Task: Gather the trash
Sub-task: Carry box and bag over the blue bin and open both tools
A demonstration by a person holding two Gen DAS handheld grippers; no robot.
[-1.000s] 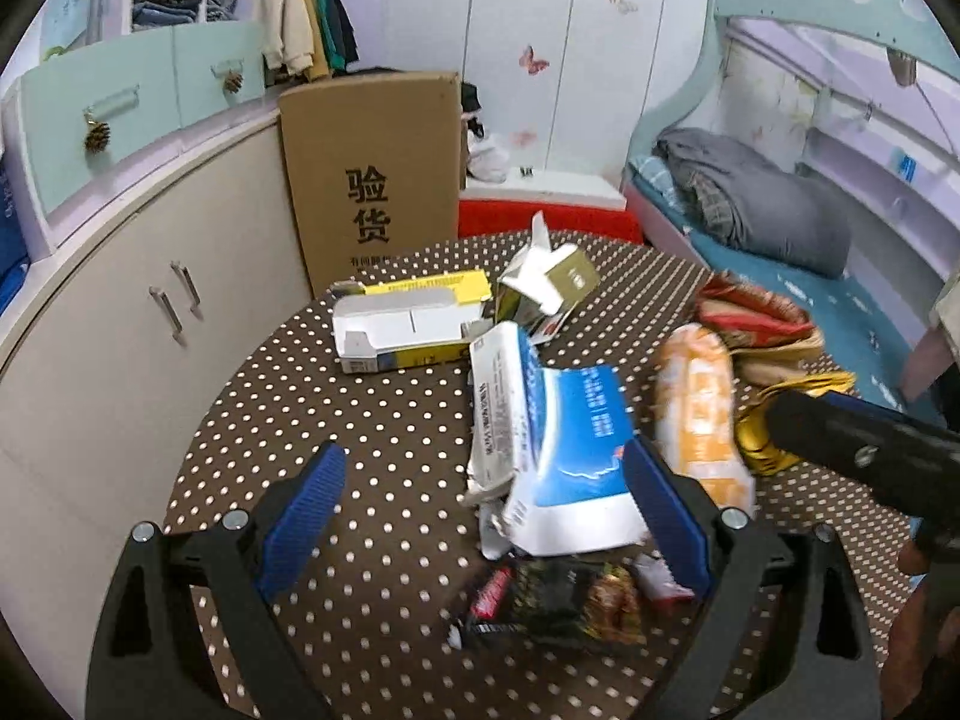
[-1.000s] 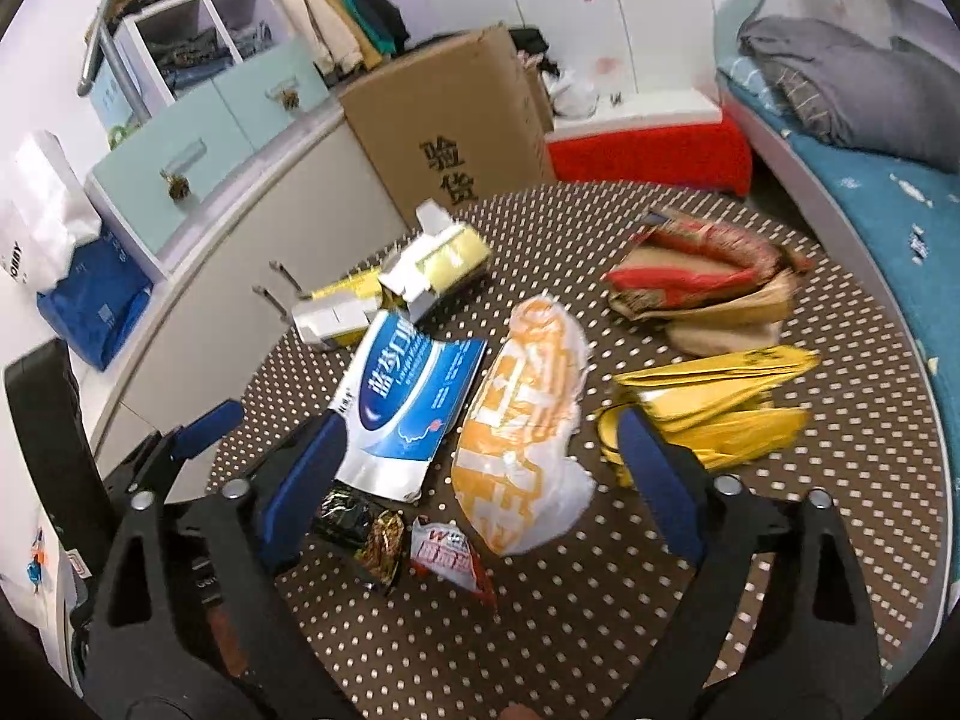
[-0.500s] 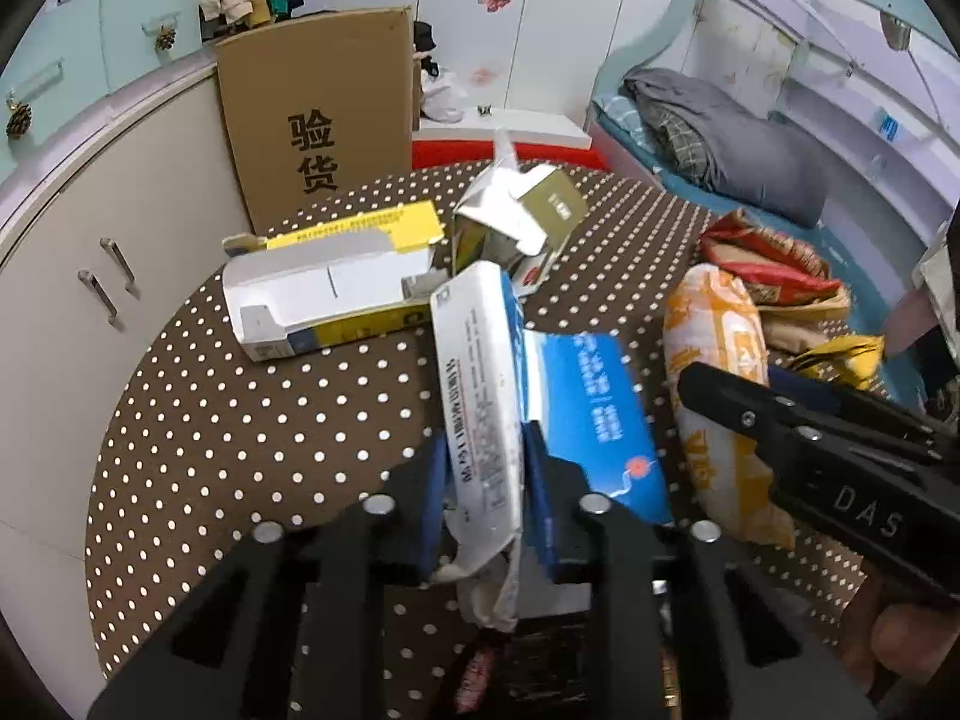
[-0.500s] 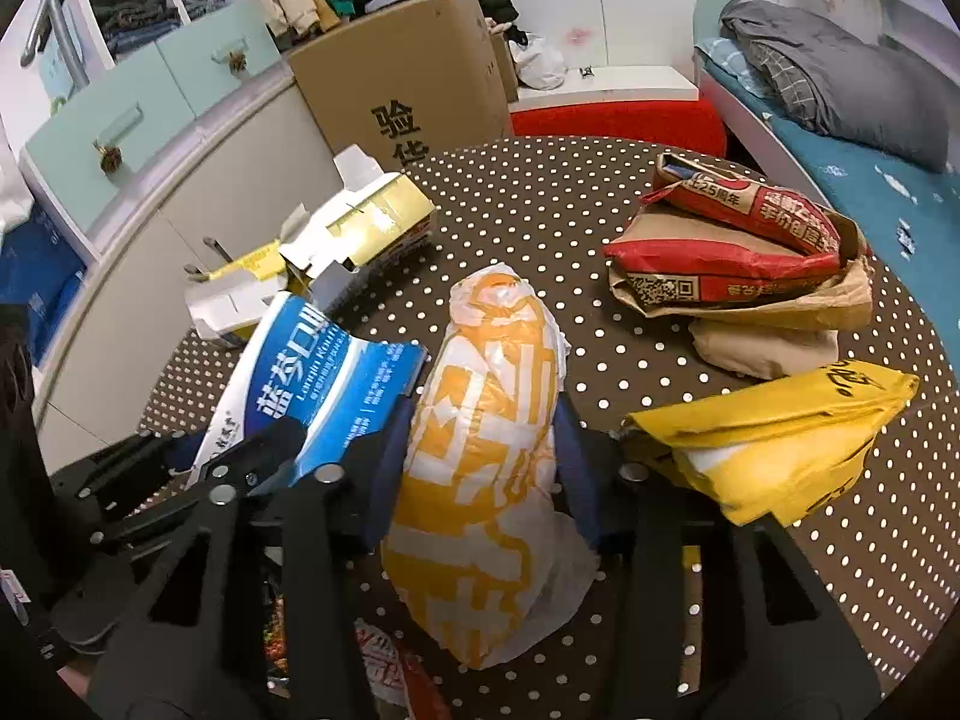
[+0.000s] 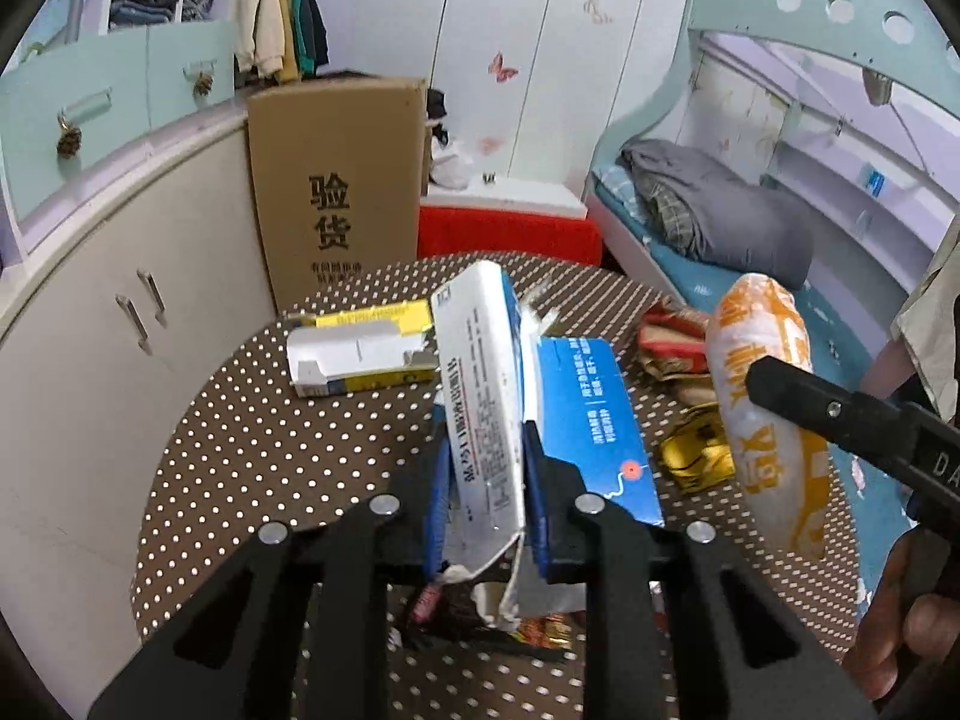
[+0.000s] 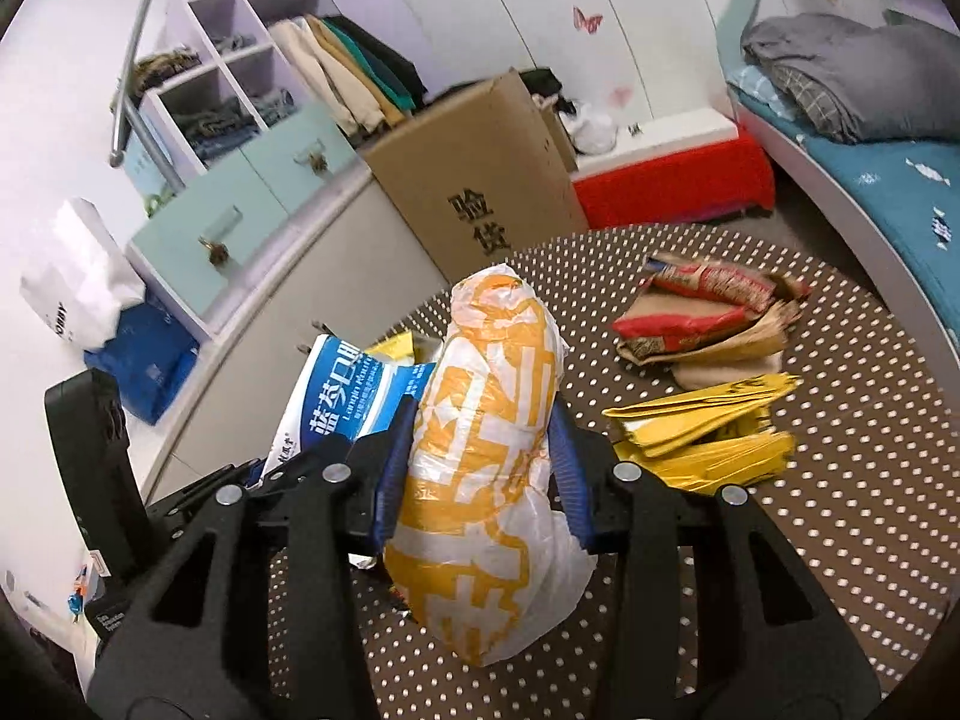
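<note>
Left wrist view: left gripper (image 5: 485, 498), open a second ago, now clamped on blue-white pouch (image 5: 480, 372), lifted off dotted table (image 5: 252, 420). Right gripper (image 6: 483, 480) likewise squeezes orange-white bag (image 6: 492, 420), raised. Two pieces secured; remaining wrappers (image 6: 702, 324) and boxes (image 5: 354, 354) still on table.

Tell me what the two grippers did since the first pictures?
Both were open a second ago. The left gripper shut on the blue and white box and lifted it off the dotted table. The right gripper shut on the orange and white bag and raised it too. The yellow box, yellow bags and red packets stayed put.
</note>
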